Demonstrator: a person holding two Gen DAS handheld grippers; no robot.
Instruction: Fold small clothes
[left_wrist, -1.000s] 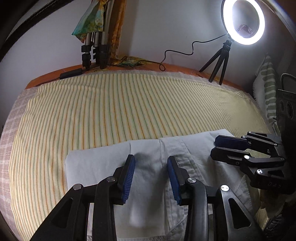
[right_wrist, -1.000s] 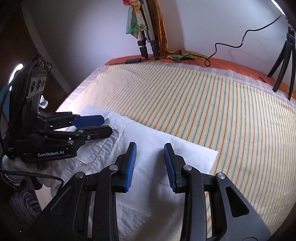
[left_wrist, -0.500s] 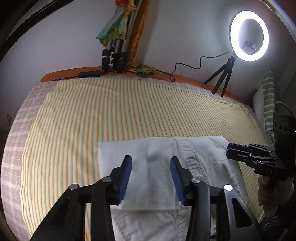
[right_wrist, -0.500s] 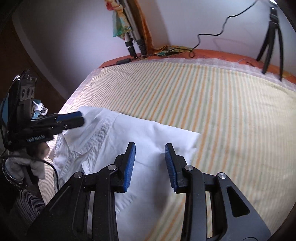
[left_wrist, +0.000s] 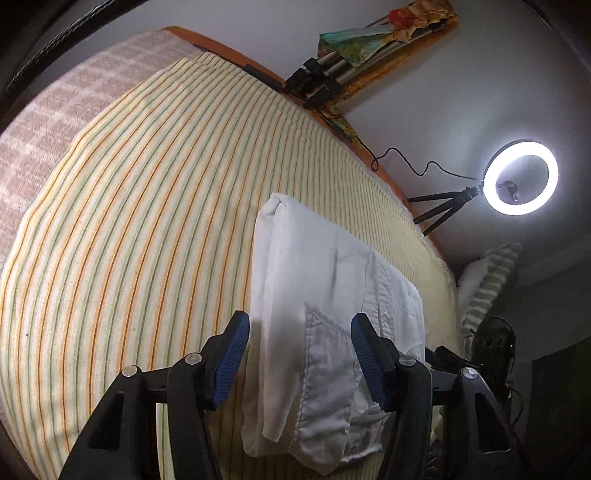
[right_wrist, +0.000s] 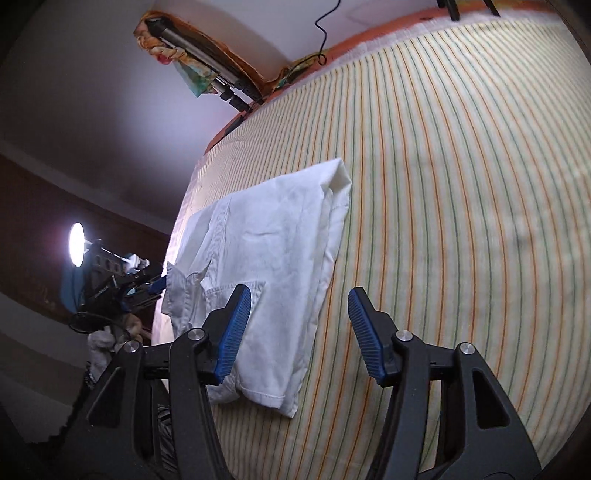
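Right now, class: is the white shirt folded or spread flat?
Folded. The white shirt lies as a narrow layered stack on the striped sheet, edges doubled over.

Striped bedcover (right_wrist: 461, 184) lies bare beside the white shirt (right_wrist: 273, 240); tripods (left_wrist: 321, 81) line the far wall.

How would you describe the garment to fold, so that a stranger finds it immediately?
Start from the striped bedsheet covering the bed. Near its edge lies a white shirt, partly folded into a long strip. It is the only plain white cloth there, with a stitched chest pocket.
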